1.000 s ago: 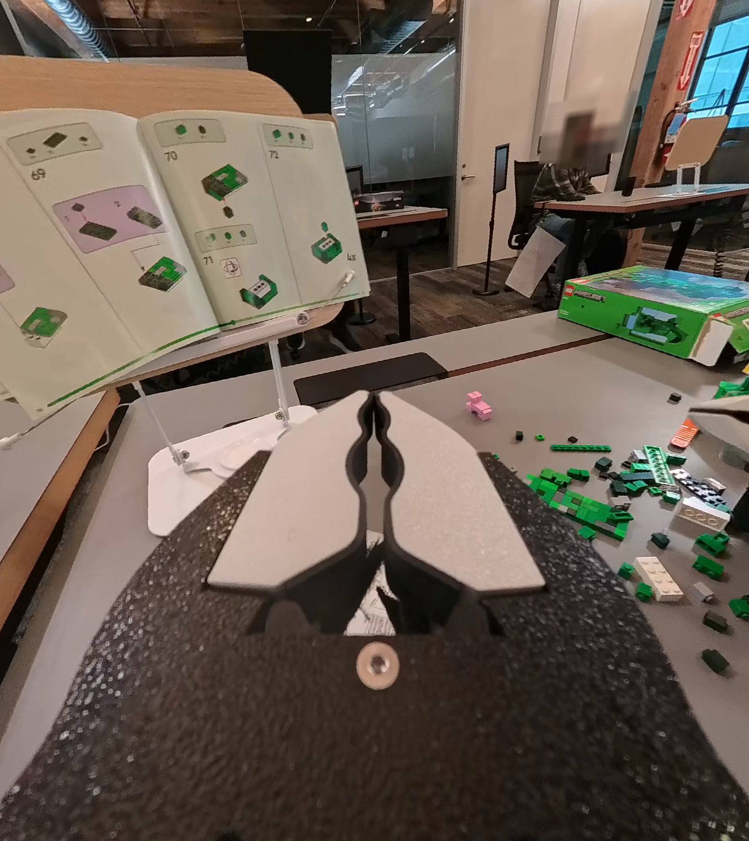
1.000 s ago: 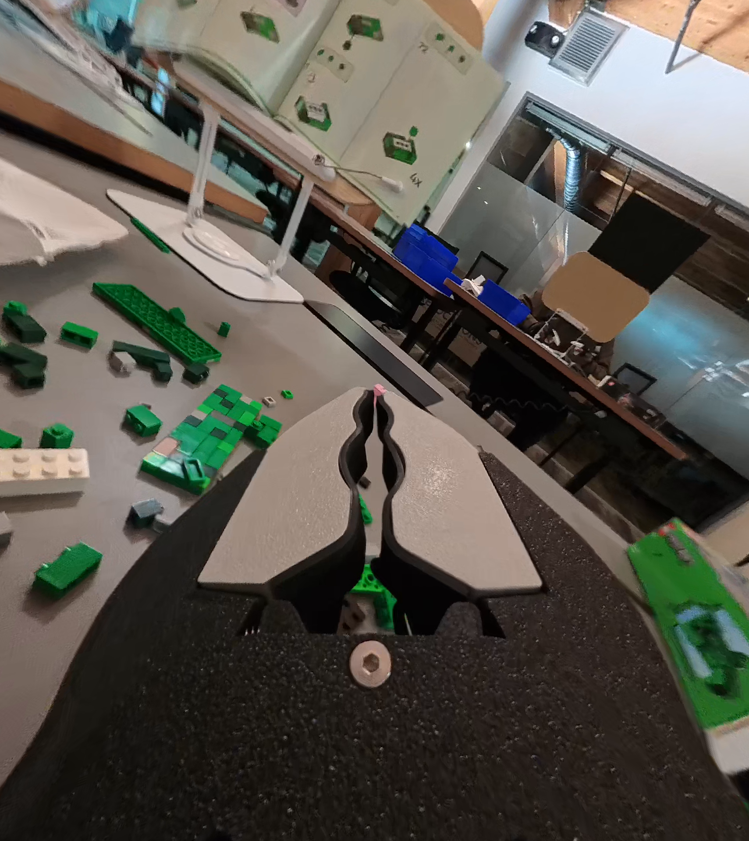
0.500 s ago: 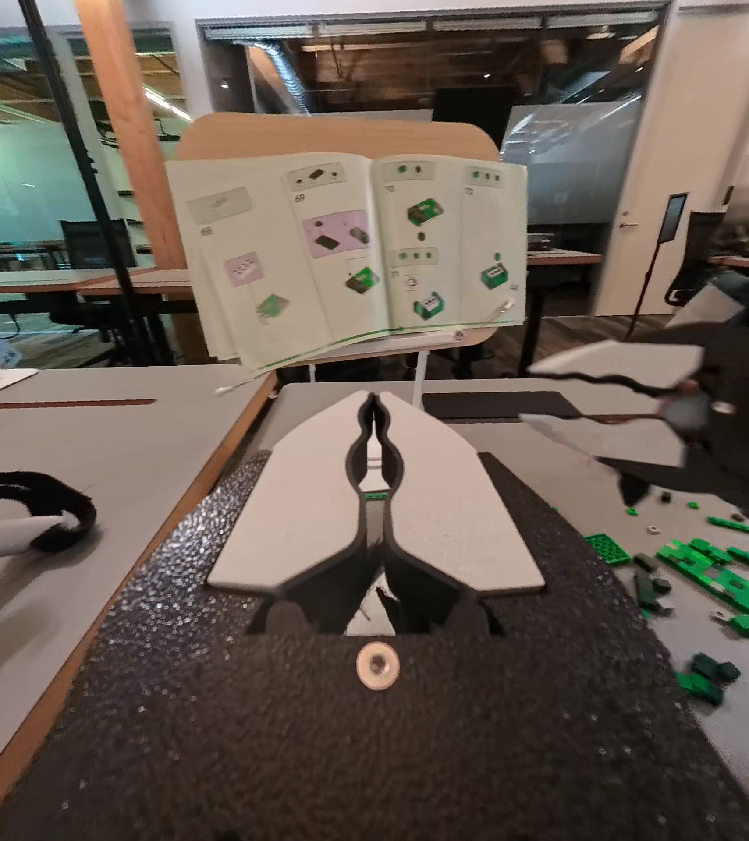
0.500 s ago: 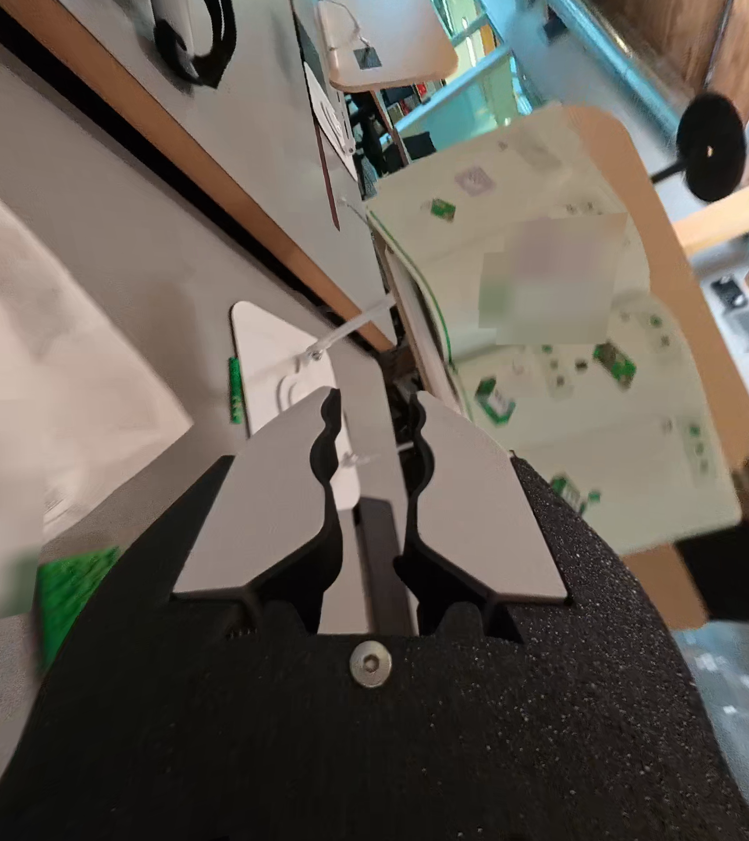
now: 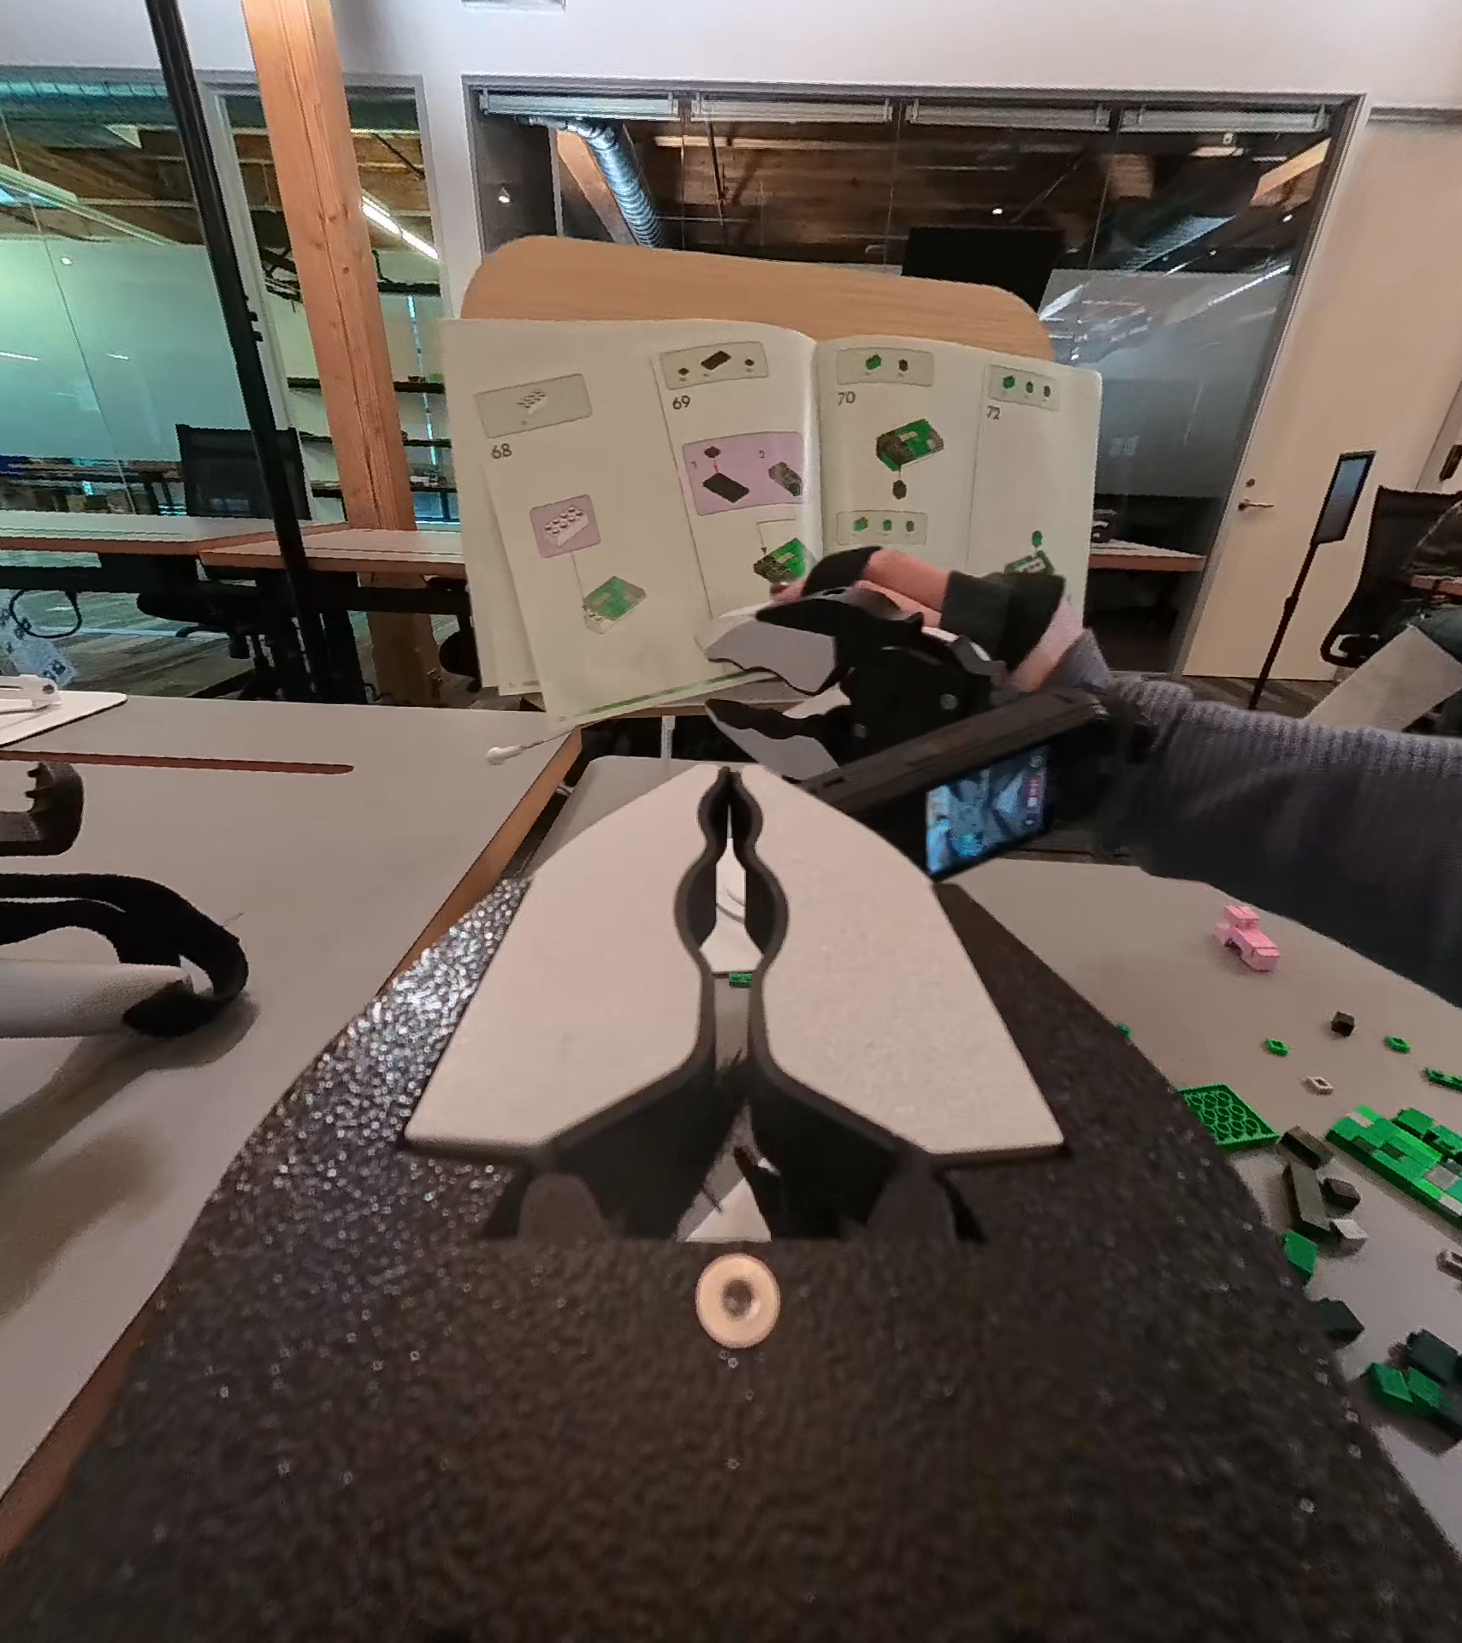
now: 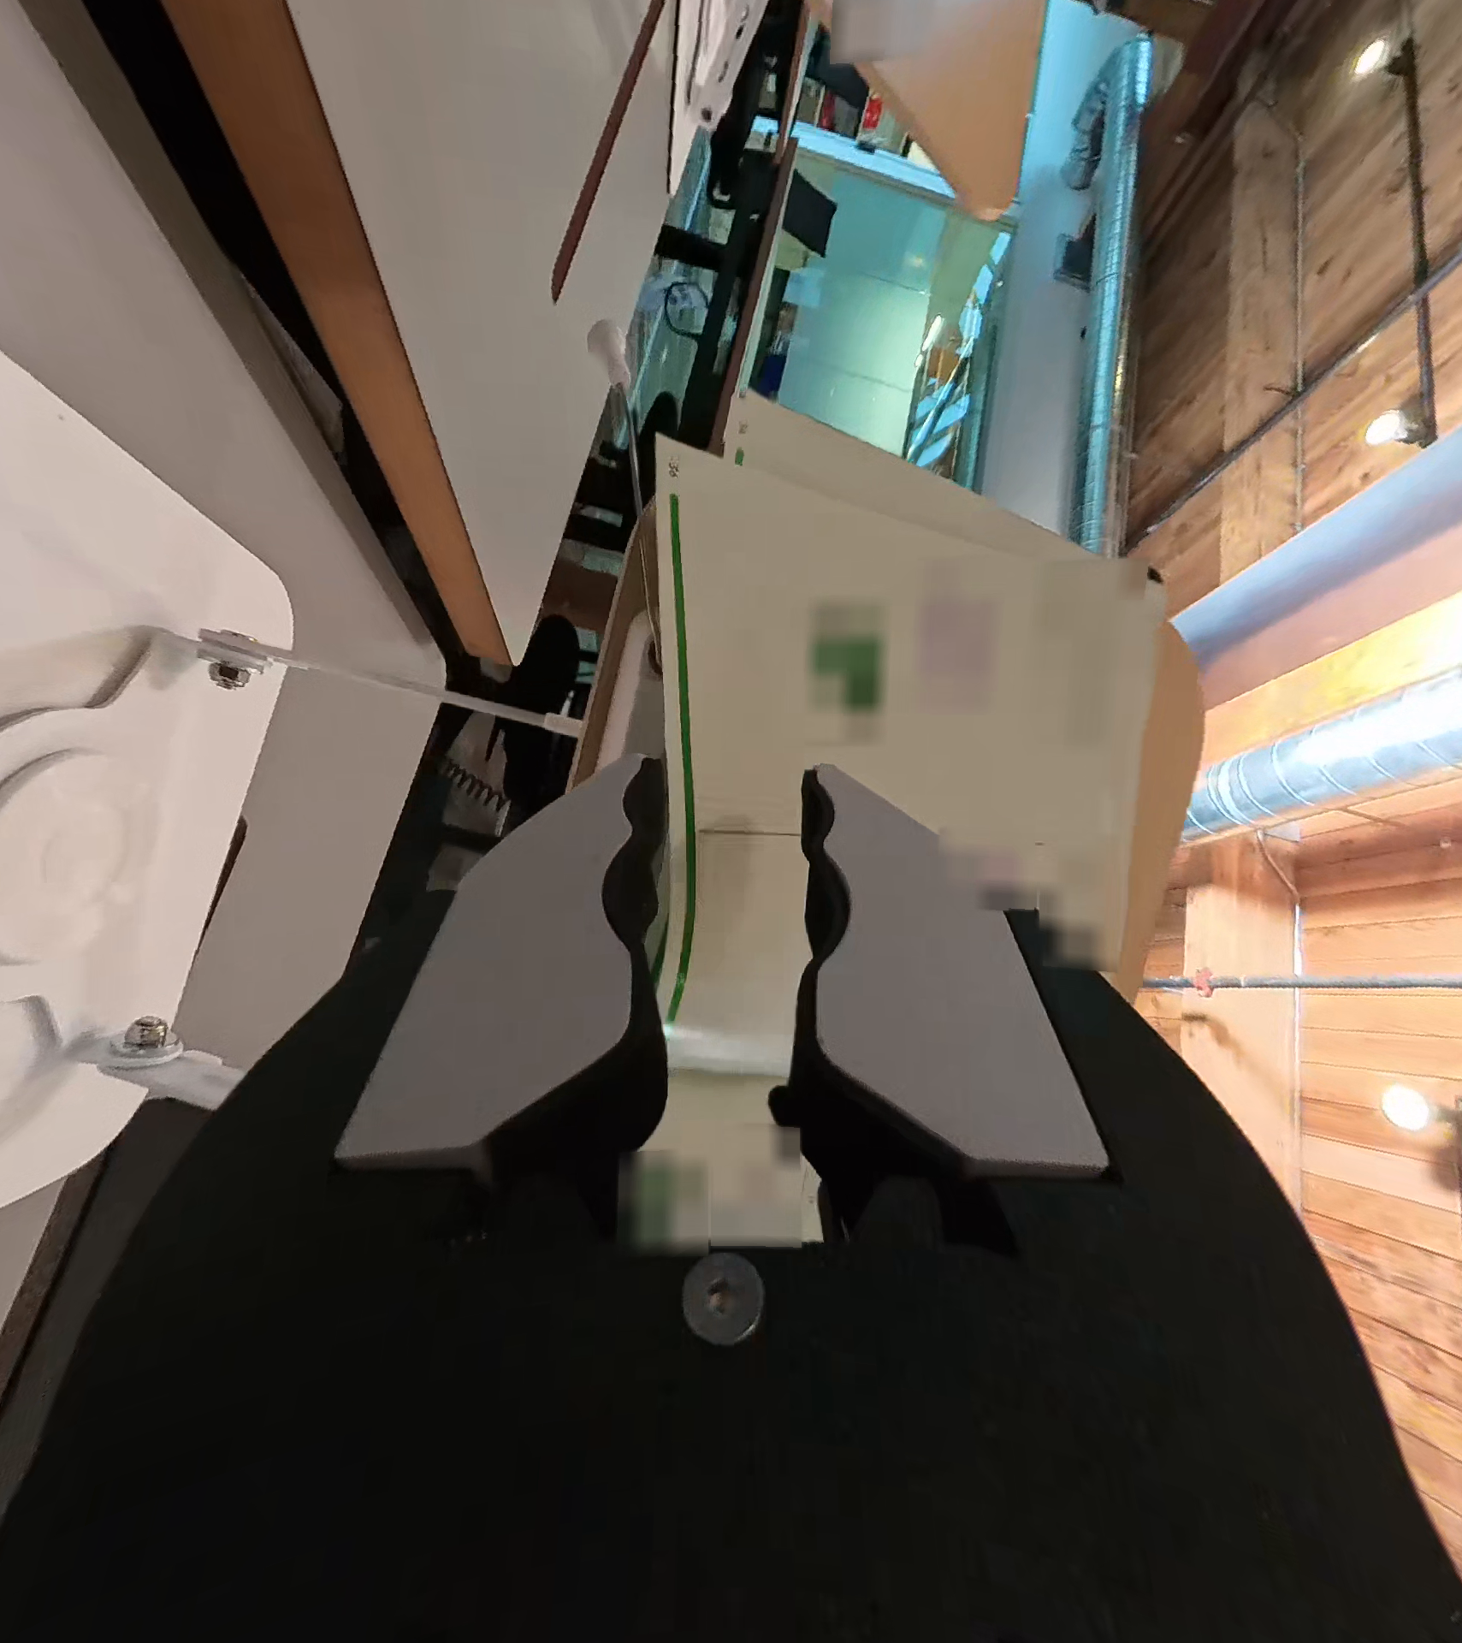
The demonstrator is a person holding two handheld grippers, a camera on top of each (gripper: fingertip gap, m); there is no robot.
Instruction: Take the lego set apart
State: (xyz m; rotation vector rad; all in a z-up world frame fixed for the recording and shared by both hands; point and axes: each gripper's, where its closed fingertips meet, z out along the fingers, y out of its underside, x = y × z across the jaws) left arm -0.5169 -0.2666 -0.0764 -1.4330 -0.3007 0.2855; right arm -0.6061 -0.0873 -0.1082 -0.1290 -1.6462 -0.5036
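Open-plan office, glass partitions and timber posts behind; grey counter [image 5: 283, 853] in front.

Progress — judging by the spread, the set looks mostly broken down. Loose green bricks [image 5: 1456, 1182] and dark ones lie scattered flat on the counter at the right of the left wrist view, a small green plate [image 5: 1225, 1116] and a pink figure [image 5: 1247, 935] apart from the pile. A few patches of green tiles look joined to each other; too small to be sure. No built model in view, so what's left seems to be those clusters at most.

Left tool [image 5: 731, 791]: clenched, nothing visible between its tips, hovering over the counter edge, well away from the bricks.

Right tool [image 6: 731, 782]: released, jaws apart and rolled sideways, straddling the lower edge of the instruction booklet [image 5: 763, 498] on its white stand [image 6: 43, 800]. Not gripping the page yet, as far as I can tell. Left view shows the same: gloved hand [image 5: 931, 605] reaching it to the booklet — my guess, a page turn, not brick work.

Writing: booklet pages carry step numbers and part diagrams; no brand mark legible. Small screen [image 5: 989, 818] on the right tool's body, content unreadable.
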